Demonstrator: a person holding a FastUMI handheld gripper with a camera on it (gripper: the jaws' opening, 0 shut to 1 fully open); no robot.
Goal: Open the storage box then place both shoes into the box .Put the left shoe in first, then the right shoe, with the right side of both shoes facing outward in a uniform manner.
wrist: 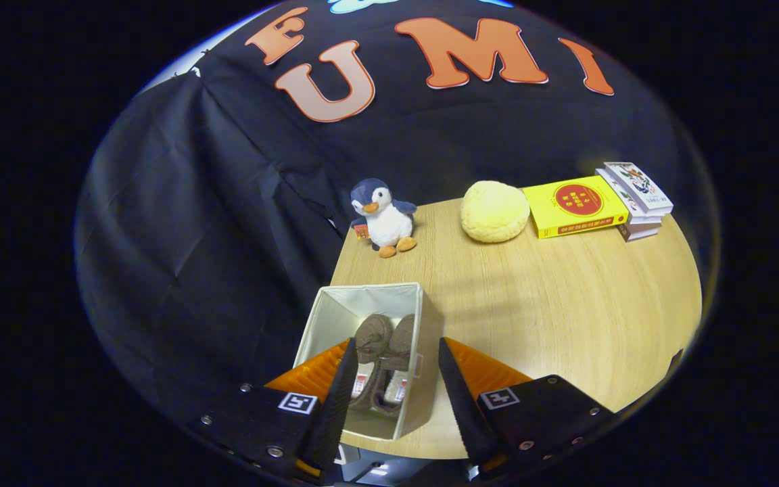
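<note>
The gripper (395, 379) hangs wide open with nothing in its grasp, above the open box (335, 308). Between the fingers, down in the box, lie both shoes (383, 355) side by side, toes pointing away. The box stands at the table's (565, 311) near corner. Beyond sit a penguin (383, 216), a bun (494, 211) and books (599, 201).

We see a wooden table (552, 304) carrying the storage box (335, 318) between our fingers, and beyond them a plush penguin (384, 218), yellow cushion (494, 211) and books (596, 203).
</note>
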